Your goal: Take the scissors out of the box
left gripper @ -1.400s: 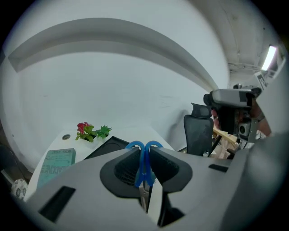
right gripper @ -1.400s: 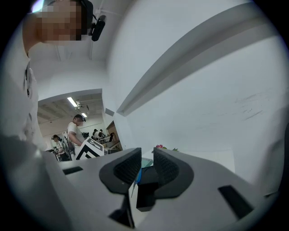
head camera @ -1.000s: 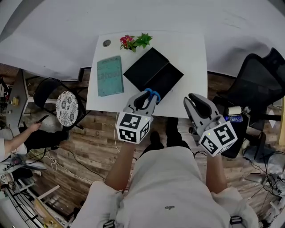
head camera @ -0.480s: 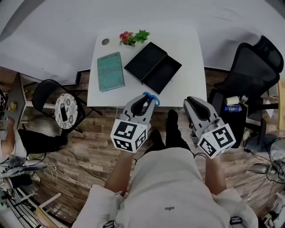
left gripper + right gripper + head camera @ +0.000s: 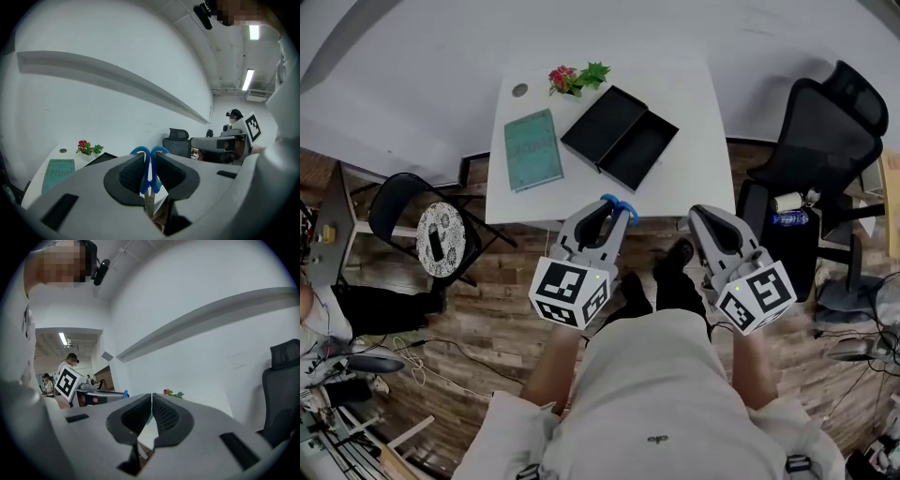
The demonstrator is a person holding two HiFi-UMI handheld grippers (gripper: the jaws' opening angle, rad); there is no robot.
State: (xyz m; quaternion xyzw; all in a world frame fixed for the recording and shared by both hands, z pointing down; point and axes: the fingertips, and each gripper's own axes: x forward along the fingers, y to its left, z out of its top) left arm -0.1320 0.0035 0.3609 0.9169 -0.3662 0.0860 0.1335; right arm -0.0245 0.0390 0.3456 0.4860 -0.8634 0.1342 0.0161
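**A:** What dominates the frame?

**B:** A white table [image 5: 703, 112] against a pale wall. A black office chair [image 5: 825, 131] stands to its right and a round-seated chair [image 5: 441, 232] to its left, on a wooden floor [image 5: 487, 309].

**A:** And on the table?

**B:** A black box [image 5: 619, 138] lying open near the middle, its two halves side by side. A green book [image 5: 532, 150] sits just beside it on the left.

**A:** The tools?

**B:** A person holds both short of the table's near edge, over the floor. The left gripper [image 5: 607, 210] is clamped on the blue handles of the scissors [image 5: 621, 204]. In the left gripper view the handles [image 5: 149, 166] stand squeezed between the two pads. The right gripper [image 5: 701, 219] hangs well apart from it, and in the right gripper view its jaws [image 5: 151, 404] are pressed together.

**A:** So where are the scissors?

**B:** Outside the box, off the table, in the left gripper.

**A:** Anything smaller?

**B:** A sprig of red flowers [image 5: 572, 80] with green leaves at the table's far edge.
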